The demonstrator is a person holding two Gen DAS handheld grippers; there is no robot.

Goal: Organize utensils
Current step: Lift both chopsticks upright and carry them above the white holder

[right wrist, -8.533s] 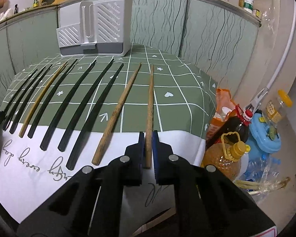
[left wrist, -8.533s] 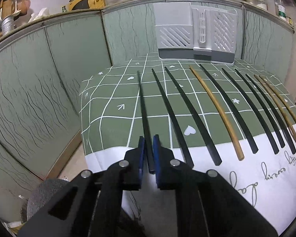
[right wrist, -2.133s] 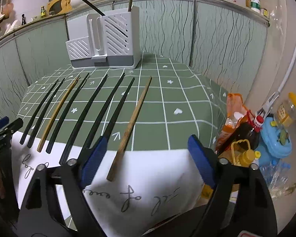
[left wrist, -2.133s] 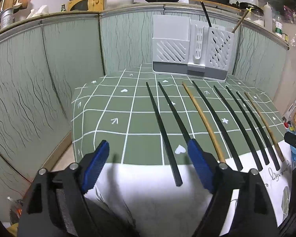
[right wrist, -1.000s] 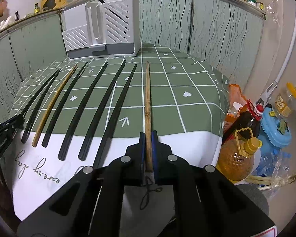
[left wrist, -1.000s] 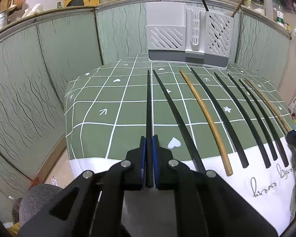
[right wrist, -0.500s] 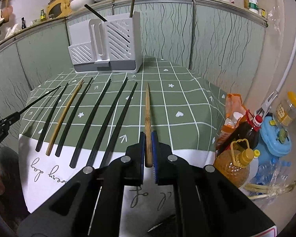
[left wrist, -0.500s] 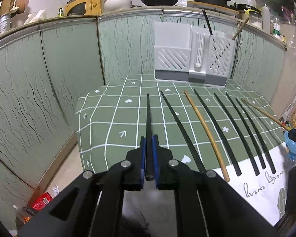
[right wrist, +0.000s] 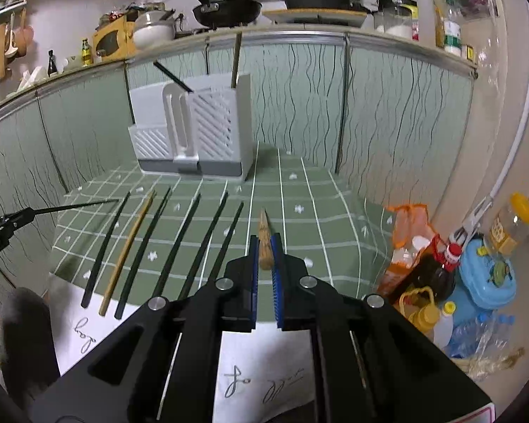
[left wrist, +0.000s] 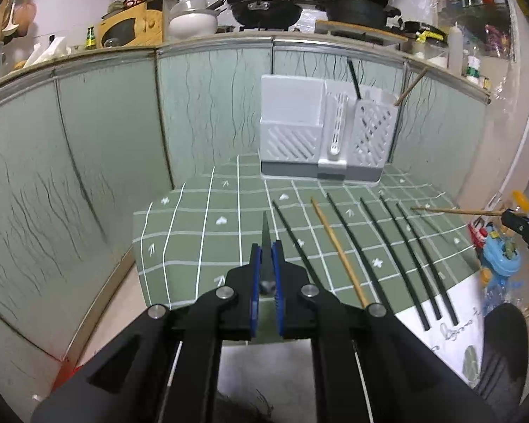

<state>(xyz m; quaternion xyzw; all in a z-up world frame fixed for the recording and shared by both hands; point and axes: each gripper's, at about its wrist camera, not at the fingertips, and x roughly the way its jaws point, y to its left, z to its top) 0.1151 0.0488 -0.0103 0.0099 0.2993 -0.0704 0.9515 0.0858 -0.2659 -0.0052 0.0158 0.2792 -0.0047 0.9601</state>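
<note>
**Both chopsticks point at the far holder**

Left wrist view: left gripper (left wrist: 265, 275) clamps a black chopstick (left wrist: 265, 225); right gripper (right wrist: 264, 264) clamps a wooden chopstick (right wrist: 263, 234). Six remain on the table (left wrist: 194, 232). The holder (left wrist: 326, 130) stands ahead, at the table's far edge.

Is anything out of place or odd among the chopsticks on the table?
Nothing looks damaged. One light wooden chopstick lies alone among five black chopsticks on the green cloth, so it has no partner there.

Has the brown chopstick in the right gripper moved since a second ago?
Yes. The brown chopstick lay flat on the green tablecloth then; the right gripper now holds it lifted clear above it.
</note>
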